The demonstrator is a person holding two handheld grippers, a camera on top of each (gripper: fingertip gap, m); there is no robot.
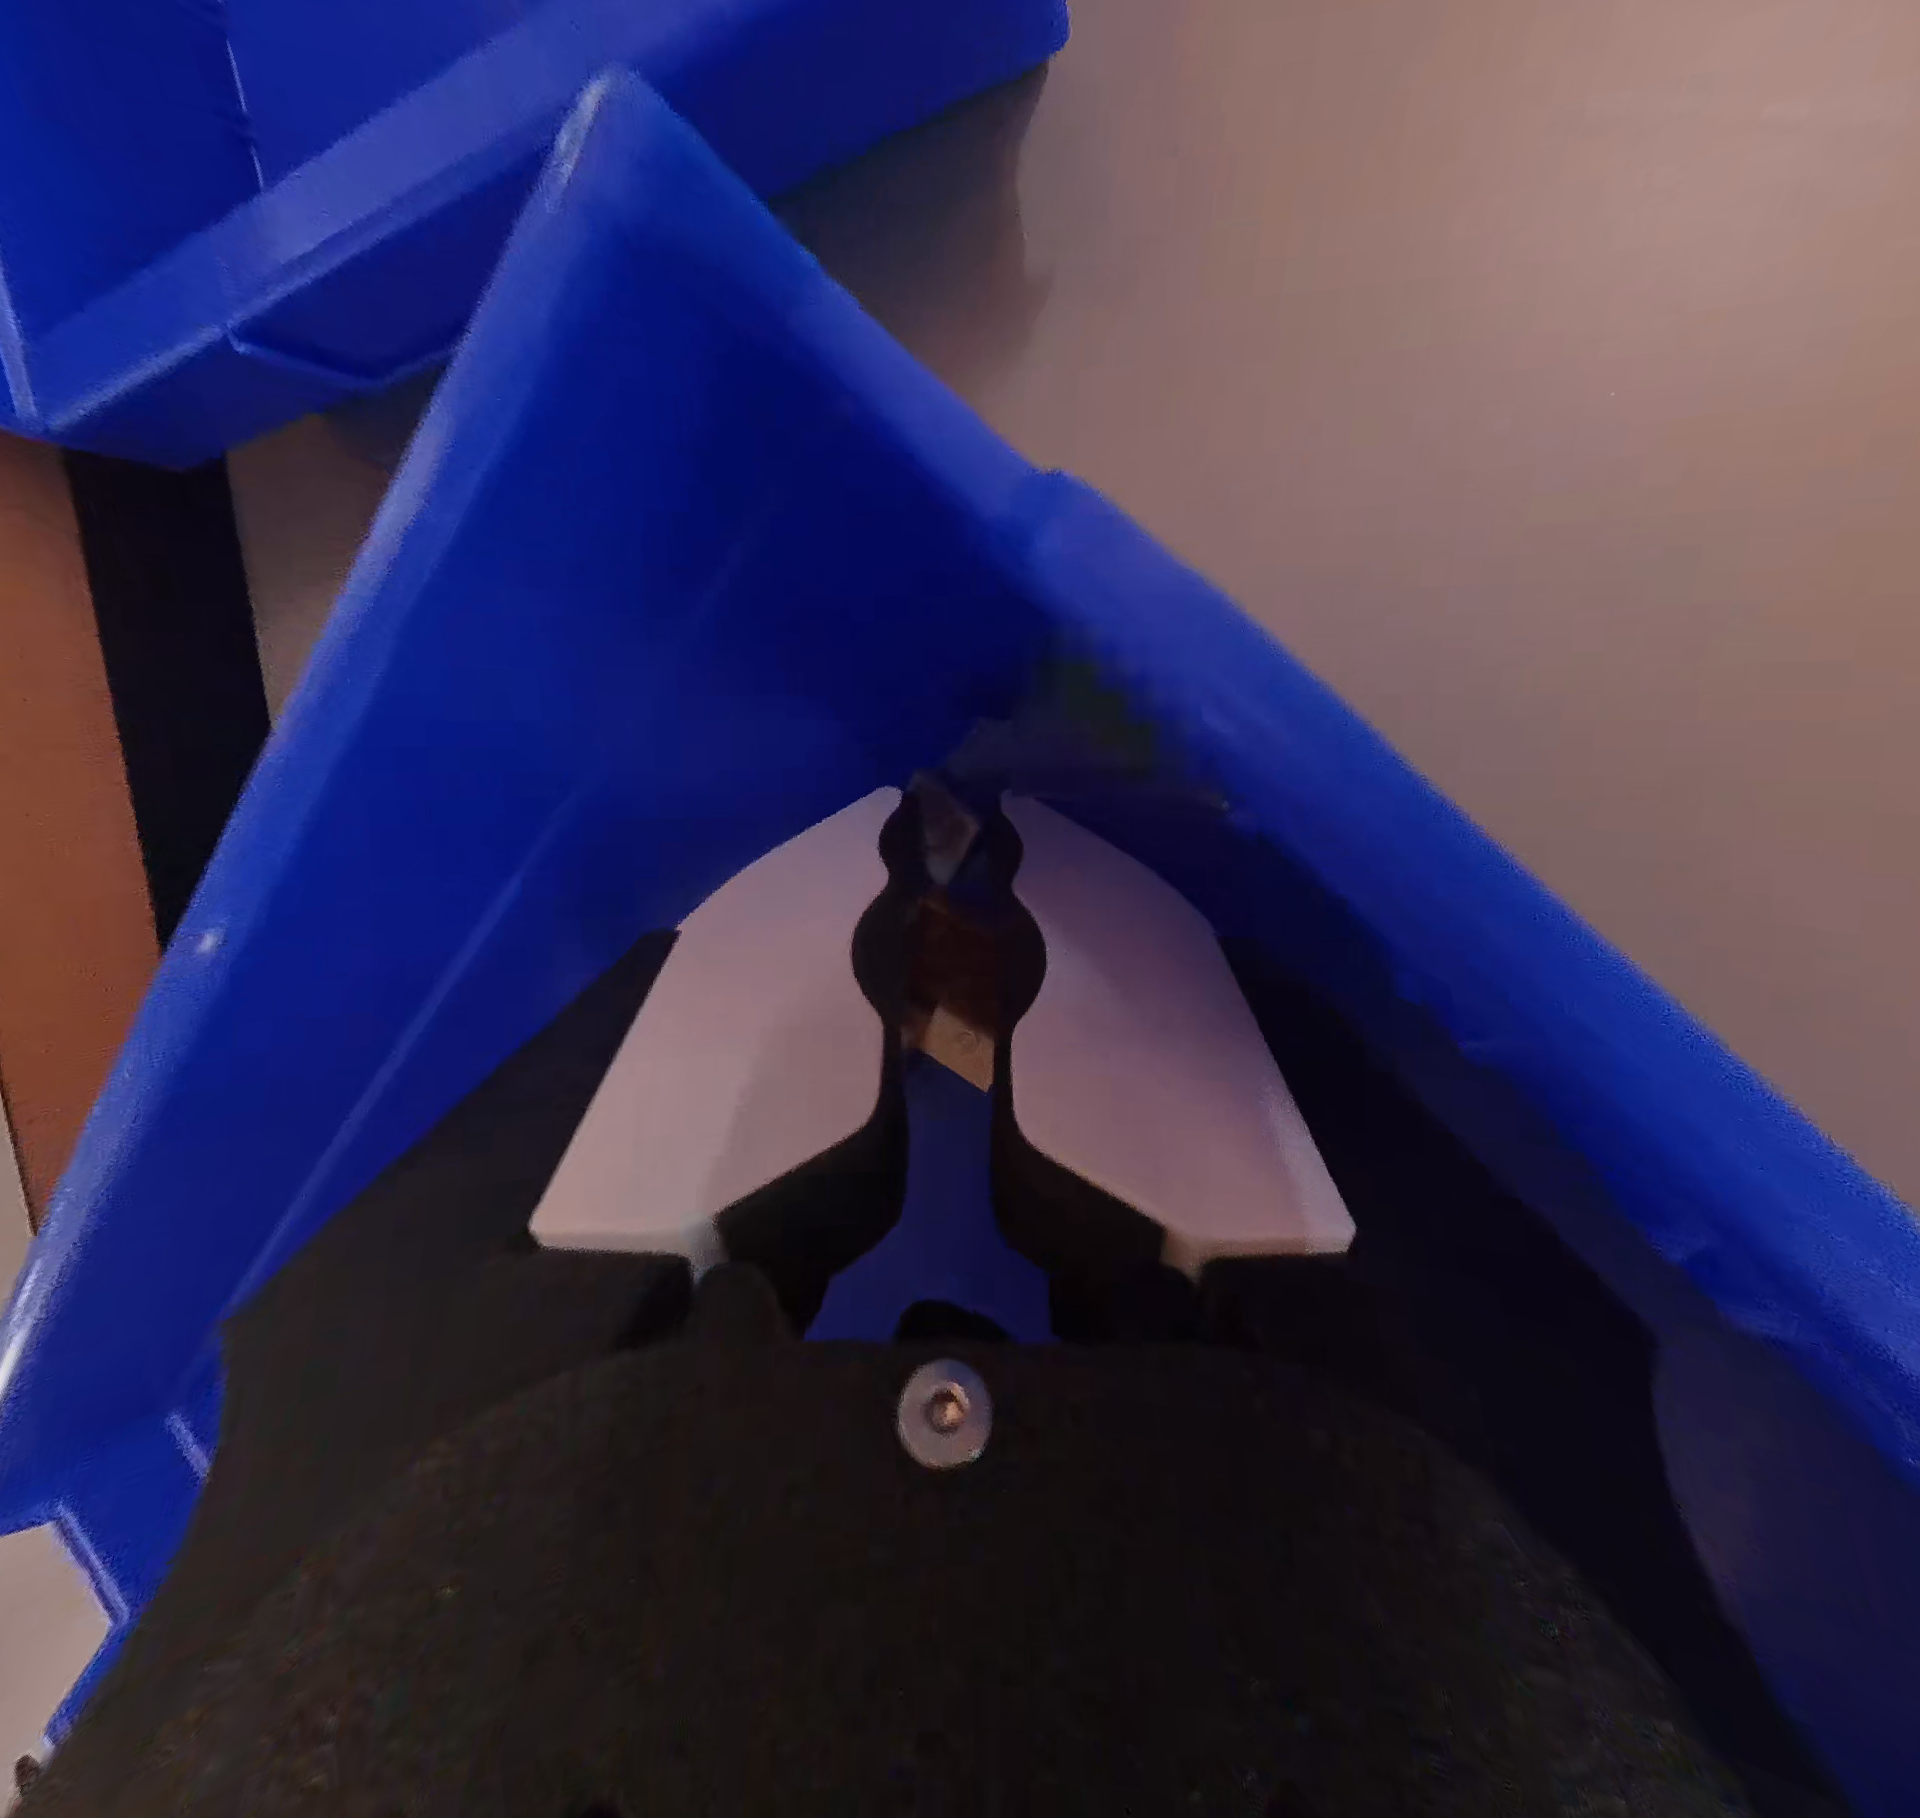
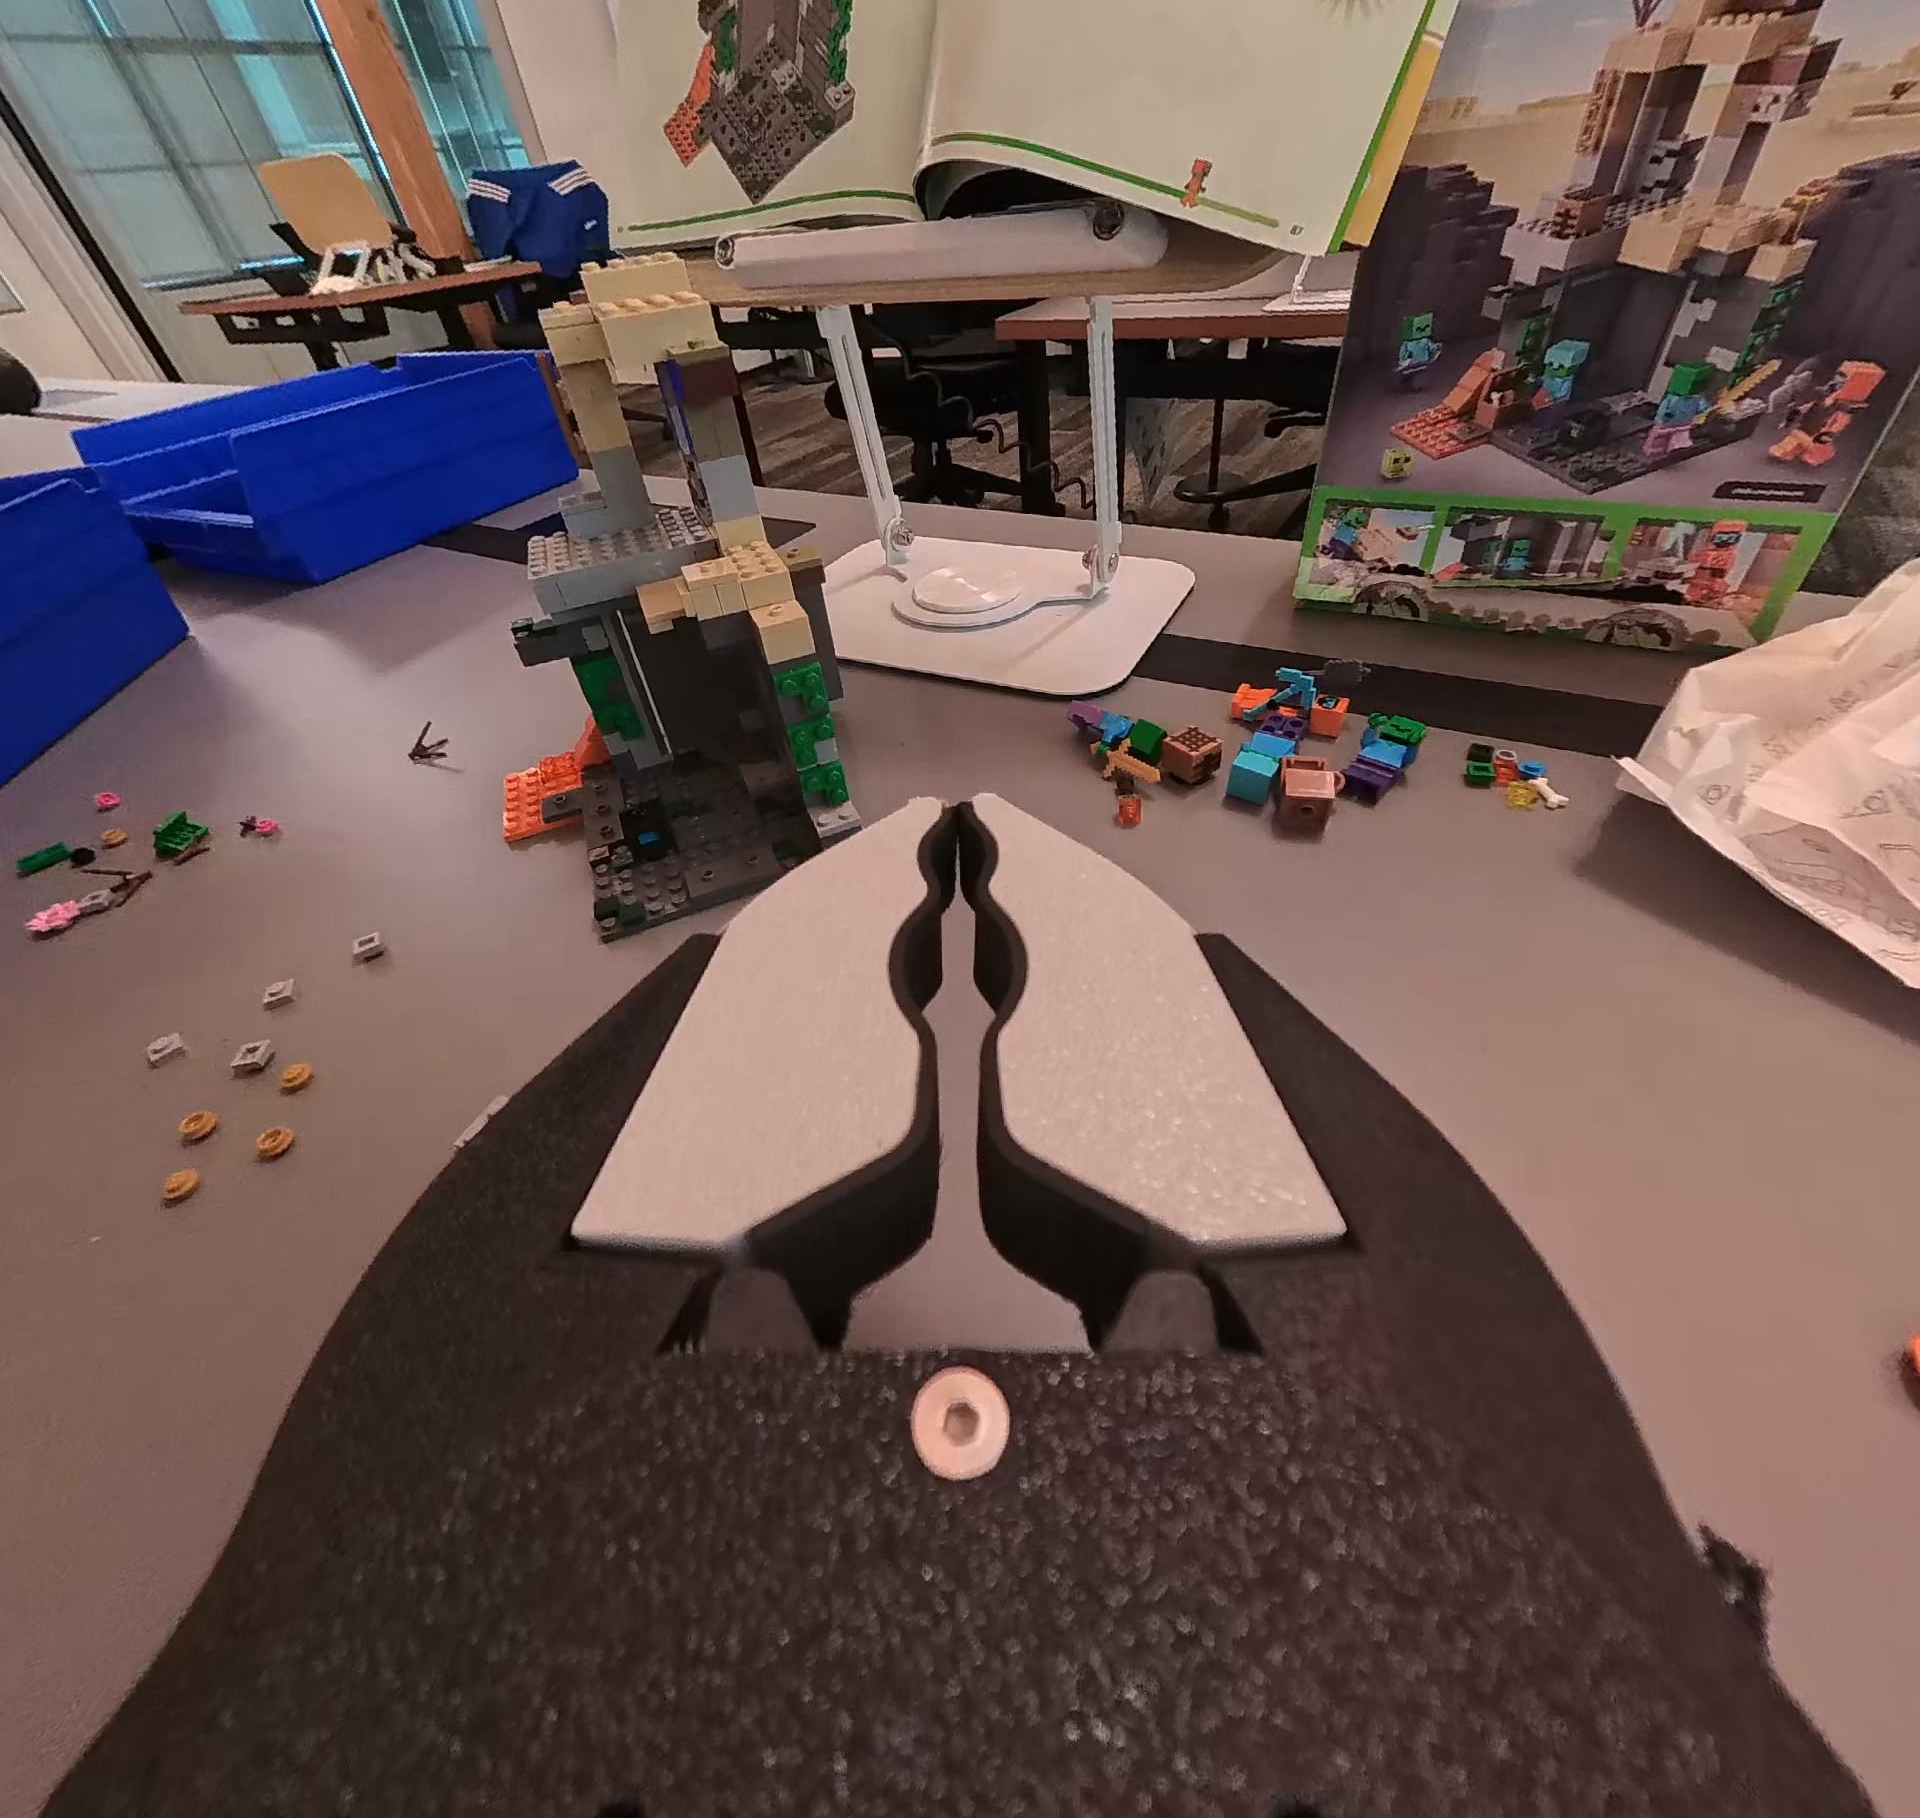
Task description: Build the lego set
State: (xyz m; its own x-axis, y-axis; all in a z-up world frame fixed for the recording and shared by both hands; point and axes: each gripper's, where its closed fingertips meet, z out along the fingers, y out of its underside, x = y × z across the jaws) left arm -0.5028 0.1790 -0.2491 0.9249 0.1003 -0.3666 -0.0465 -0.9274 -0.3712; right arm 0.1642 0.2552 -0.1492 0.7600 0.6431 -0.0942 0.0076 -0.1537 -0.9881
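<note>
Meanwhile L gripper point(image 1: 961, 833) pinches small grey piece point(image 1: 951, 849) inside blue bin point(image 1: 644, 625); R gripper point(image 2: 958, 812) closed, empty.

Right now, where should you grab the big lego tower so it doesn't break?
Grip the lego tower low on its wide dark base, coming from the near side. The tan top sits on thin columns and would likely snap off.

Daylight is coming in through the big gridded windows point(image 2: 197, 54) at the back left, and a wooden post point(image 2: 358, 54) is leaning across them. A dark side table point(image 2: 364, 298) is standing under the glass, with a tan chair point(image 2: 322, 199) behind it and a blue jacket point(image 2: 535, 220) draped nearby. Patterned carpet point(image 2: 790, 438) is showing beyond the grey desk point(image 2: 1455, 1093).
</note>
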